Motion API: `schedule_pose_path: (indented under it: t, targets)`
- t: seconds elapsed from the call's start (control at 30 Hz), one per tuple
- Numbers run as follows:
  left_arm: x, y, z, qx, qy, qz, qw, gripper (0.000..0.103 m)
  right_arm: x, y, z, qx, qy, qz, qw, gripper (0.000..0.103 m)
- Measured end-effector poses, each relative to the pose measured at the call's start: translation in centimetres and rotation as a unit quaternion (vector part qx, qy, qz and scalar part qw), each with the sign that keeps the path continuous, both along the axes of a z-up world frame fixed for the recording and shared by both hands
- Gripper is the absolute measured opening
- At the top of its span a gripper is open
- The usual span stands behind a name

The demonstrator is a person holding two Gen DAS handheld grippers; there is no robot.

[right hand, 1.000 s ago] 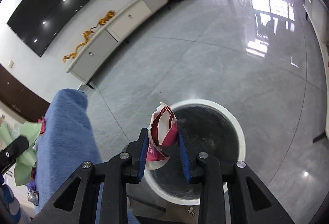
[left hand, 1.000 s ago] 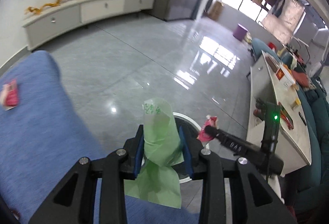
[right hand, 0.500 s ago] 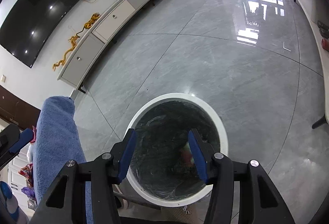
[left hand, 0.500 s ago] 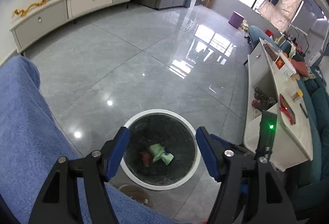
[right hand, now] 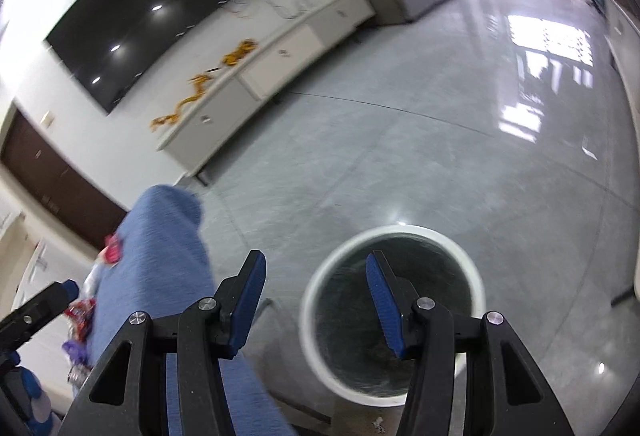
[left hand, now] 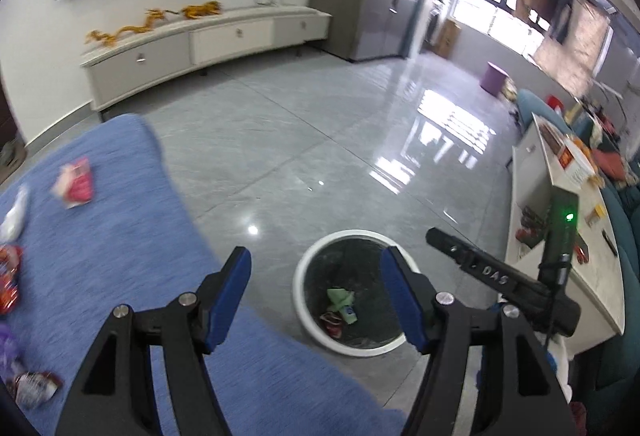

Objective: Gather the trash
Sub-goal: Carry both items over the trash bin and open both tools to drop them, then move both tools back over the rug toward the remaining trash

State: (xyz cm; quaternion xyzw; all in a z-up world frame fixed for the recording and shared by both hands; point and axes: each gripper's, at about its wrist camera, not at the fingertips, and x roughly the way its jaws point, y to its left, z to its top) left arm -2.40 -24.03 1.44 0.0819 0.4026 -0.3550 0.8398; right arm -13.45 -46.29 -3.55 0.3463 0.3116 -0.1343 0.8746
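Below left gripper (left hand: 316, 294), binned green wrapper (left hand: 340, 299).

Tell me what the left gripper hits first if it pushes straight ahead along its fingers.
Probably the floor beside the white-rimmed bin. The left gripper is open and empty, aimed down between the blue cloth's edge and the bin; depth is unclear.

Blue cloth surface (left hand: 120, 236) carries scattered wrappers (left hand: 76, 184) (blurred).

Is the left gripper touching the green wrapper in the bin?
Apart. The left wrist view shows the left gripper open and empty, the green wrapper lying down inside the bin.
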Motion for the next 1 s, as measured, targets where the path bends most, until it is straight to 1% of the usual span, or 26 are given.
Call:
schedule_pose_path:
  t: [0.07, 0.23, 0.33, 0.4, 0.43, 0.57, 0.67, 0.73, 0.8, 0.87, 0.9, 0.97, 1.0]
  targets:
    - [0.0, 2.7, 0.6, -0.003, -0.009, 0.022, 0.9997, 0.065, 0.9, 2.1, 1.6, -0.015, -0.013, 0.027, 0.999, 0.050]
    - [0.0, 10.1, 1.6, -0.018, -0.022, 0.081, 0.9963, 0.065, 2.3, 6.4, 4.3, -0.040, -0.032, 0.076, 0.996, 0.050]
    - [0.1, 15.4, 1.9, -0.027, -0.028, 0.124, 0.9916, 0.065, 2.9, 9.0, 5.5, -0.051, -0.036, 0.102, 0.993, 0.050]
    - [0.2, 18.2, 2.0, -0.032, -0.030, 0.144, 0.9886, 0.065, 3.4, 10.6, 6.1, -0.061, -0.035, 0.118, 0.990, 0.050]
    - [0.2, 20.2, 1.9, -0.034, -0.033, 0.160, 0.9860, 0.065, 3.8, 11.6, 6.5, -0.066, -0.035, 0.129, 0.989, 0.050]
    - [-0.2, 25.7, 1.0, -0.036, -0.034, 0.196, 0.9794, 0.065, 5.1, 15.2, 7.2, -0.074, -0.037, 0.178, 0.981, 0.050]
    - [-0.2, 30.0, -0.3, -0.029, -0.024, 0.224, 0.9739, 0.066, 6.4, 18.2, 7.2, -0.078, -0.034, 0.225, 0.971, 0.050]
    - [0.0, 32.2, -1.0, -0.023, -0.017, 0.243, 0.9696, 0.066, 7.4, 20.4, 7.0, -0.075, -0.031, 0.261, 0.962, 0.050]
    - [0.5, 34.4, -1.7, -0.020, -0.007, 0.268, 0.9632, 0.066, 8.3, 22.4, 6.6, -0.071, -0.029, 0.295, 0.953, 0.053]
    - [1.3, 36.6, -2.4, -0.023, 0.006, 0.296, 0.9548, 0.066, 9.4, 24.6, 6.5, -0.069, -0.028, 0.332, 0.940, 0.056]
    - [1.4, 37.3, -2.6, -0.026, 0.011, 0.306, 0.9515, 0.066, 10.1, 26.0, 6.3, -0.069, -0.028, 0.358, 0.931, 0.058]
    - [2.4, 39.2, -3.0, -0.038, 0.024, 0.336, 0.9408, 0.066, 10.9, 27.9, 6.2, -0.068, -0.027, 0.390, 0.918, 0.062]
    - [2.6, 39.7, -3.2, -0.042, 0.028, 0.345, 0.9374, 0.066, 11.7, 29.3, 6.0, -0.066, -0.027, 0.412, 0.908, 0.063]
